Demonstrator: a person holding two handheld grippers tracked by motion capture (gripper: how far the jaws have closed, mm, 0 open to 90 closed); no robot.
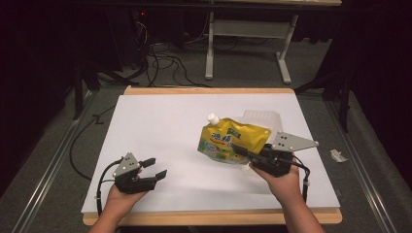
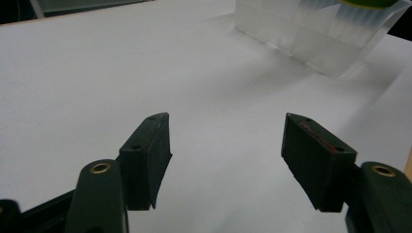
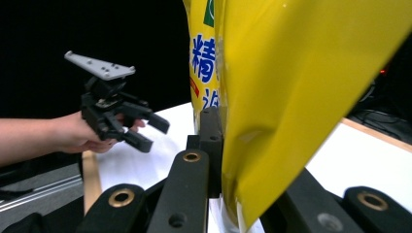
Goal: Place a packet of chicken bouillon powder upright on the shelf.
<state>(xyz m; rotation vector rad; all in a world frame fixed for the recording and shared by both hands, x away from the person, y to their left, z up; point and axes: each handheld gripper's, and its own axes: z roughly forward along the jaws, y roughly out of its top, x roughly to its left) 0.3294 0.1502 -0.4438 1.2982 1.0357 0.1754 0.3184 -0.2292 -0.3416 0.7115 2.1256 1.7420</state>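
Observation:
A yellow refill pouch (image 1: 228, 141) with a white screw cap and blue lettering hangs tilted above the white table, held by its lower corner. My right gripper (image 1: 248, 156) is shut on that corner. In the right gripper view the pouch (image 3: 291, 87) rises from between the black jaws. Behind the pouch stands a clear plastic box (image 1: 262, 120); in the left gripper view the box (image 2: 316, 34) is far ahead at the upper right. My left gripper (image 1: 155, 167) rests open near the table's front left, nothing between its fingers (image 2: 145, 155). It also appears, held in a hand, as the far gripper (image 3: 145, 131) in the right gripper view.
A white sheet (image 1: 160, 131) covers the wooden table, whose wood edge (image 1: 209, 91) shows at the back and front. Cables (image 1: 165, 63) and a grey desk frame (image 1: 248, 43) lie on the floor beyond. A small white scrap (image 1: 337, 155) lies off the table's right side.

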